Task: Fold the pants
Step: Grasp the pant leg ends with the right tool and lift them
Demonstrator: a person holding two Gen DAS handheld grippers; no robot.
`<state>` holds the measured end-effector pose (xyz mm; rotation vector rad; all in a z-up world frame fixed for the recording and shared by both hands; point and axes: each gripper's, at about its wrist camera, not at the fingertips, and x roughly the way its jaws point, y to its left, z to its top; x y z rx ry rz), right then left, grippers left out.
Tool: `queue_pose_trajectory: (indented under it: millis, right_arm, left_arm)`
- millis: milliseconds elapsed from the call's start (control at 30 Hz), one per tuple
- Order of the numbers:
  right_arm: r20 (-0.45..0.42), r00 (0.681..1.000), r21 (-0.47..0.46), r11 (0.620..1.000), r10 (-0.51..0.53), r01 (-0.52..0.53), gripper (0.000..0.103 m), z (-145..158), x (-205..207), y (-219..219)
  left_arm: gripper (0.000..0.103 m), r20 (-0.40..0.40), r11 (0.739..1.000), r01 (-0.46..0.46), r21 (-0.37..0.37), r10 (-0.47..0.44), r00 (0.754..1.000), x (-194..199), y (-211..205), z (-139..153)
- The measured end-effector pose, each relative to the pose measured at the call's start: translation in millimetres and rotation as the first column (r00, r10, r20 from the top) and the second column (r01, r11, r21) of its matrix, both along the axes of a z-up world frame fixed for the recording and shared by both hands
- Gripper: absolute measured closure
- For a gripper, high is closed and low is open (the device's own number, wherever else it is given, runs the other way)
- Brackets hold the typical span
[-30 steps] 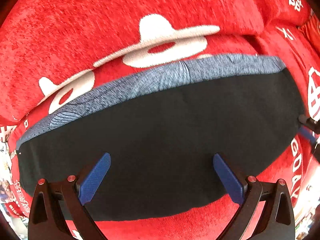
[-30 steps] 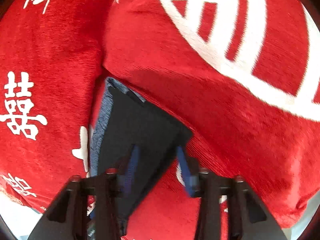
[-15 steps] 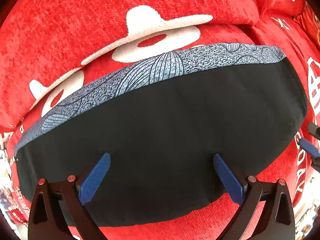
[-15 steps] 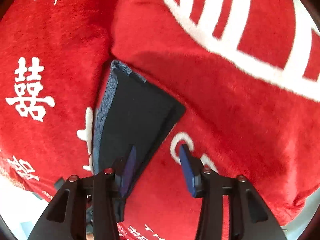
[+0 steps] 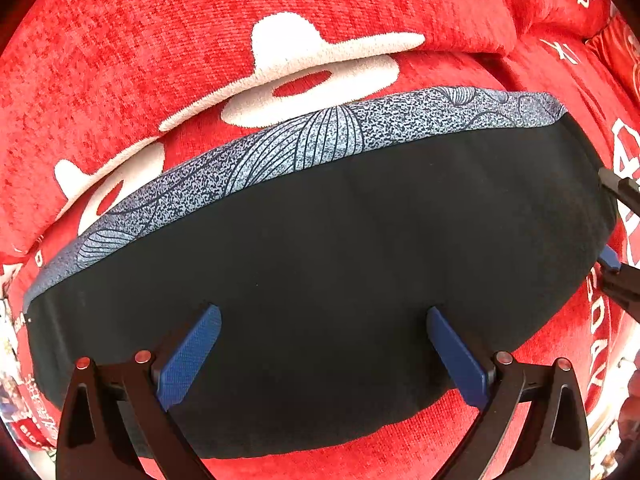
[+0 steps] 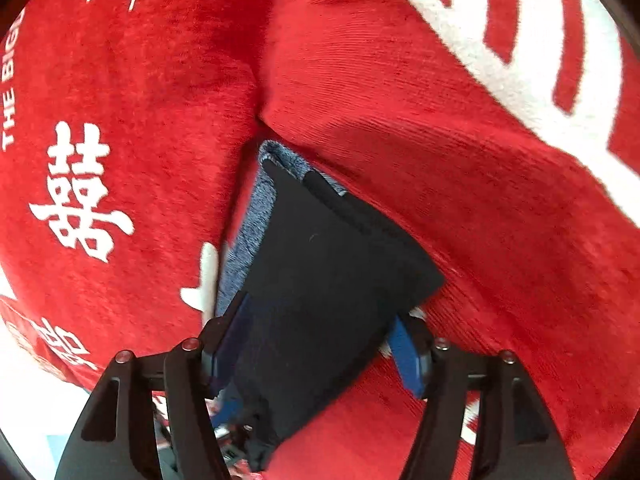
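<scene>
The folded pants (image 5: 340, 272) lie flat on a red cover; they are black with a blue-grey patterned band (image 5: 312, 140) along the far edge. My left gripper (image 5: 324, 354) is open, its blue pads spread just above the pants' near edge. In the right wrist view the pants (image 6: 320, 264) run away from me as a narrow dark stack. My right gripper (image 6: 320, 352) is open with its fingers on either side of the pants' near end. Its fingers also show at the right edge of the left wrist view (image 5: 618, 264).
The red plush cover (image 5: 200, 40) with white characters and shapes covers the whole surface and rises into a cushion behind the pants (image 6: 480, 120). A seam between two cushions (image 6: 256, 92) runs just beyond the pants' far end.
My left gripper has moved closer over the pants. My right gripper has opened wider and moved onto the pants' end, which now lies between its fingers.
</scene>
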<state>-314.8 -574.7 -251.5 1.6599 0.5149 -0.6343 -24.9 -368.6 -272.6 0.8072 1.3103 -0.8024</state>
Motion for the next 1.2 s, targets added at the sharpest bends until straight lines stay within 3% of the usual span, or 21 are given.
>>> queue_pose_trajectory:
  millis: [33, 100, 133, 367, 433, 533, 567, 633, 700, 800, 933, 1000, 1067, 1200]
  right_arm:
    - [0.04, 0.999, 0.026, 0.999, -0.029, 0.028, 0.041, -4.6, -3.3, 0.0]
    - [0.094, 0.994, 0.088, 0.995, -0.056, 0.048, 0.089, -14.0, -9.1, 1.0]
    - [0.158, 0.984, 0.128, 0.989, -0.088, 0.068, 0.089, -21.3, -12.6, 4.3]
    - [0.233, 0.971, 0.07, 0.997, -0.054, 0.038, 0.089, 5.5, -7.2, 10.6]
    - [0.23, 0.973, 0.029, 1.0, -0.005, -0.002, 0.089, 21.4, 0.0, 11.3]
    - [0.216, 0.975, -0.015, 0.999, 0.05, -0.048, 0.089, 40.6, 13.5, 11.1]
    - [0.219, 0.974, -0.023, 0.998, 0.06, -0.057, 0.089, 44.2, 16.9, 10.4]
    - [0.219, 0.972, -0.052, 0.995, 0.091, -0.082, 0.089, 54.5, 26.1, 10.0]
    - [0.212, 0.967, -0.092, 0.988, 0.139, -0.121, 0.089, 66.1, 37.1, 9.9]
    - [0.182, 0.955, -0.17, 0.964, 0.235, -0.205, 0.089, 89.3, 55.0, 13.6]
    - [0.096, 0.923, -0.279, 0.901, 0.372, -0.334, 0.089, 124.0, 82.3, 27.8]
    - [0.016, 0.896, -0.343, 0.844, 0.444, -0.412, 0.089, 143.1, 101.0, 40.4]
    - [-0.111, 0.851, -0.41, 0.757, 0.513, -0.509, 0.089, 162.9, 127.3, 60.8]
    - [-0.27, 0.777, -0.454, 0.636, 0.569, -0.624, 0.089, 177.6, 173.5, 106.5]
  left_arm:
    - [0.003, -0.01, 1.0, -0.011, -0.004, 0.011, 1.0, 1.8, 1.0, -0.9]
    - [0.018, -0.032, 0.999, -0.027, -0.026, 0.026, 0.999, 4.1, 0.9, 4.4]
    - [0.026, -0.02, 0.999, -0.025, -0.031, 0.024, 1.0, 4.2, -1.0, 8.3]
    - [0.026, 0.088, 0.988, -0.066, -0.143, 0.079, 0.993, 25.2, -42.8, 31.1]
    - [0.026, 0.112, 0.988, -0.086, -0.131, 0.101, 0.989, 32.0, -57.6, 22.0]
    - [0.025, 0.107, 0.993, -0.108, -0.045, 0.112, 0.988, 30.0, -67.2, -13.4]
    - [0.024, 0.144, 0.992, -0.099, -0.076, 0.11, 0.983, 26.9, -66.3, -10.9]
    - [0.023, 0.213, 0.997, -0.031, -0.068, 0.045, 0.976, 17.3, -67.7, -8.3]
    - [0.024, 0.187, 0.998, -0.027, -0.061, 0.038, 0.982, 21.7, -65.8, -2.8]
    - [0.024, 0.072, 0.989, -0.111, -0.1, 0.119, 0.99, 40.7, -47.9, 11.3]
    - [0.024, 0.049, 0.974, -0.148, -0.174, 0.159, 0.986, 63.0, -5.5, 36.9]
    - [0.024, 0.045, 0.972, -0.147, -0.185, 0.158, 0.986, 81.7, 17.3, 43.8]
    - [0.024, 0.036, 0.972, -0.15, -0.182, 0.159, 0.987, 99.0, 43.7, 46.7]
    - [0.024, 0.016, 0.968, -0.196, -0.155, 0.201, 0.979, 113.1, 99.8, 57.2]
